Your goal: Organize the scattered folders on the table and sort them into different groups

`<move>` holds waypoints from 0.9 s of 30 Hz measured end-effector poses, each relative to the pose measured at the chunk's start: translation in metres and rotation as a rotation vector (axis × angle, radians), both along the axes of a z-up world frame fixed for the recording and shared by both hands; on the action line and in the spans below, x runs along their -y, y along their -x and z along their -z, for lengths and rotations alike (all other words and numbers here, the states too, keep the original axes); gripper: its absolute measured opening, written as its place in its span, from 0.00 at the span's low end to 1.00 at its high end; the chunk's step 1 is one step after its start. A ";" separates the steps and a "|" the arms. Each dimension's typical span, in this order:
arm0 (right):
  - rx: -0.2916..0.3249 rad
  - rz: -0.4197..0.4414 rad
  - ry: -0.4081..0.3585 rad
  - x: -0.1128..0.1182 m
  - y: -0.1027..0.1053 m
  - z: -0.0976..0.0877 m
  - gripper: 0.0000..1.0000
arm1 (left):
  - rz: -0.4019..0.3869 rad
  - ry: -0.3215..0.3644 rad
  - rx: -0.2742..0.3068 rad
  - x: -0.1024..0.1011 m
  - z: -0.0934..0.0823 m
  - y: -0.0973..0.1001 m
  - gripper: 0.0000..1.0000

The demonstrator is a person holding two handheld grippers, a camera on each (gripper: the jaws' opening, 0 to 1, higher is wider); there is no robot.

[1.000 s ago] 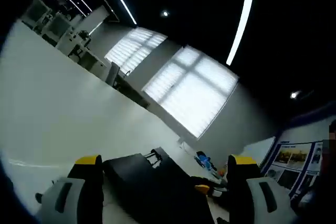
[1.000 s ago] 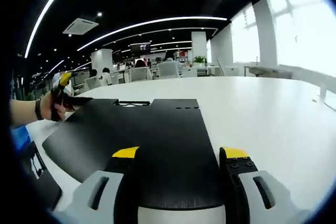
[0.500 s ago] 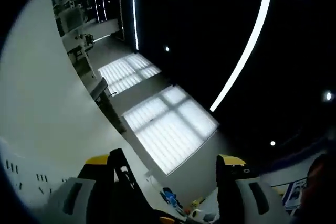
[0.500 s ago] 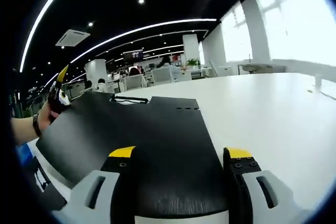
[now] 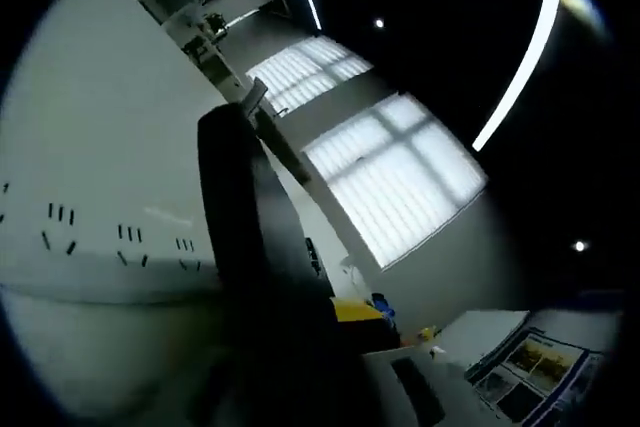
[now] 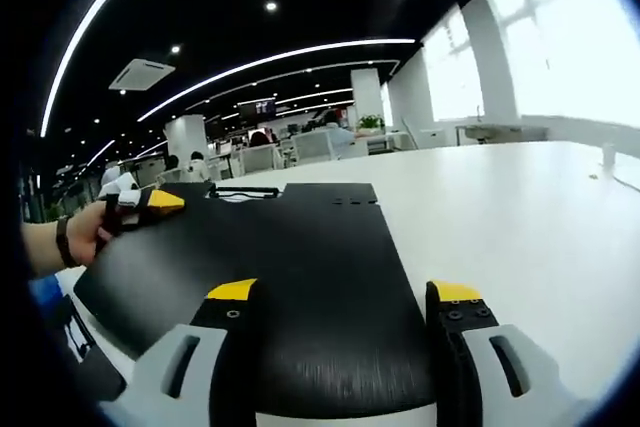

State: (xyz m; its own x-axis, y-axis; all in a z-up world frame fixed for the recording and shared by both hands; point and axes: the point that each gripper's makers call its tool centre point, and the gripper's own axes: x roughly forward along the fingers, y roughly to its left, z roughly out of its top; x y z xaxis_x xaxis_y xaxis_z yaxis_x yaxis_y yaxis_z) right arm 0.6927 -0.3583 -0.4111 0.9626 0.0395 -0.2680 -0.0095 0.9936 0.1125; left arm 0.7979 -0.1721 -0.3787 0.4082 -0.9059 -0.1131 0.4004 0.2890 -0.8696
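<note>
A large black folder point(image 6: 270, 267) lies flat over the white table point(image 6: 520, 207), with a metal clip at its far edge. My right gripper point(image 6: 345, 292) is open. Its yellow-tipped jaws stand wide apart, and the folder's near end lies between them. A hand holds my left gripper point(image 6: 148, 203) at the folder's far left corner, with a yellow tip on top of the cover. In the left gripper view the folder point(image 5: 245, 207) shows edge-on as a dark band. My left gripper point(image 5: 320, 315) is shut on it, with one yellow fingertip point(image 5: 355, 309) pressed against it.
Desks, chairs and seated people point(image 6: 265, 137) fill the office behind the table. Bright windows point(image 6: 560, 57) run along the right. A blue item point(image 6: 40, 292) and another dark board point(image 6: 75, 332) lie at the lower left. Posters point(image 5: 530, 367) hang on a wall.
My left gripper's jaws were wide apart and are now shut on the folder's corner. It has swung from pointing upward to lying level. The right gripper has stayed put.
</note>
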 end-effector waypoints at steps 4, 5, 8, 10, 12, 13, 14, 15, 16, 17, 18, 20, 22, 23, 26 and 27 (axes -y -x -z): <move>0.045 -0.002 -0.050 0.004 -0.005 -0.007 0.67 | -0.041 0.148 -0.049 0.000 -0.022 0.003 0.06; 0.051 0.006 -0.075 0.005 -0.004 -0.009 0.68 | -0.046 0.151 -0.020 0.000 -0.027 0.004 0.06; 0.041 0.013 -0.171 0.006 -0.002 -0.009 0.70 | -0.044 0.153 0.009 0.002 -0.041 0.005 0.05; 0.045 0.009 -0.185 0.007 -0.002 -0.010 0.71 | -0.055 0.168 0.018 0.001 -0.049 0.006 0.05; 0.046 0.004 -0.194 0.005 -0.002 -0.011 0.73 | -0.077 0.185 0.030 -0.003 -0.058 0.004 0.05; 0.048 0.004 -0.195 0.005 -0.002 -0.011 0.74 | -0.084 0.199 0.036 -0.004 -0.062 0.004 0.05; 0.057 0.005 -0.212 0.005 -0.002 -0.013 0.76 | -0.099 0.215 0.041 -0.007 -0.066 0.003 0.05; 0.065 0.005 -0.229 0.006 -0.003 -0.015 0.77 | -0.115 0.232 0.045 -0.010 -0.070 0.002 0.05; 0.073 0.006 -0.245 0.006 -0.003 -0.017 0.77 | -0.130 0.248 0.049 -0.013 -0.074 0.001 0.05; 0.080 0.005 -0.261 0.005 -0.003 -0.018 0.78 | -0.137 0.260 0.042 -0.014 -0.075 0.001 0.05; 0.093 0.007 -0.286 0.006 -0.003 -0.021 0.79 | -0.147 0.282 0.032 -0.016 -0.078 0.001 0.05; 0.131 -0.006 -0.401 0.007 -0.001 -0.031 0.82 | -0.180 0.333 0.024 -0.020 -0.084 0.002 0.05; 0.144 -0.018 -0.477 0.011 -0.007 -0.036 0.82 | -0.201 0.356 0.034 -0.022 -0.088 0.005 0.05; 0.167 -0.042 -0.503 0.007 -0.004 -0.042 0.79 | -0.210 0.375 0.025 -0.023 -0.090 0.008 0.05; 0.177 -0.109 -0.565 -0.003 0.001 -0.049 0.62 | -0.216 0.384 0.031 -0.021 -0.095 0.020 0.06; 0.173 -0.132 -0.581 -0.007 0.002 -0.051 0.53 | -0.226 0.381 0.039 -0.020 -0.097 0.026 0.06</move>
